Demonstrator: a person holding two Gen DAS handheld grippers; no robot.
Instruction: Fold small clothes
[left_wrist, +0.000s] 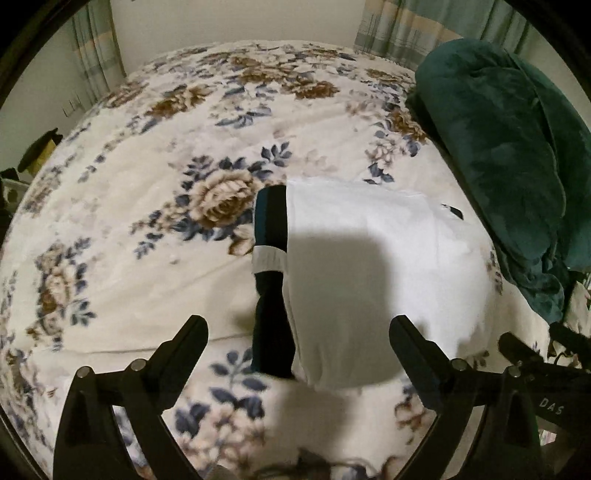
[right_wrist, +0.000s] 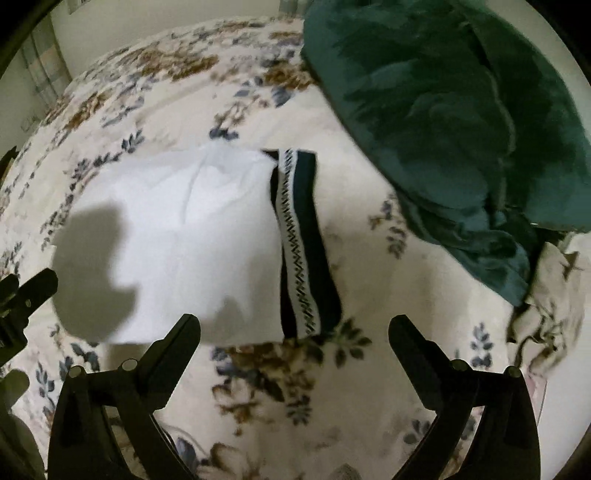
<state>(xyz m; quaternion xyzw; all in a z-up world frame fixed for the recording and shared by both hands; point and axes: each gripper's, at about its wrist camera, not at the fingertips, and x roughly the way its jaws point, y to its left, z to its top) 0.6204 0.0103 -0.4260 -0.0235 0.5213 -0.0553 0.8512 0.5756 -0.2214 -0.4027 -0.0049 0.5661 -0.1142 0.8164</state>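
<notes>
A white garment (left_wrist: 369, 258) lies folded flat on the floral bedspread (left_wrist: 147, 206). A dark teal and black sleeve (left_wrist: 271, 221) with a white cuff band sticks out from under its left edge. In the right wrist view the same garment (right_wrist: 192, 229) shows a dark band with white zigzag trim (right_wrist: 303, 240) along its right side. My left gripper (left_wrist: 298, 322) hangs open above the garment's near edge, holding nothing. My right gripper (right_wrist: 294, 320) is open too, above the garment's near right corner, with nothing between its fingers.
A bulky dark green blanket (left_wrist: 498, 147) is heaped on the right side of the bed (right_wrist: 443, 110). A crumpled pale cloth (right_wrist: 546, 302) lies below it. Curtains (left_wrist: 399, 33) and a wall stand behind the bed.
</notes>
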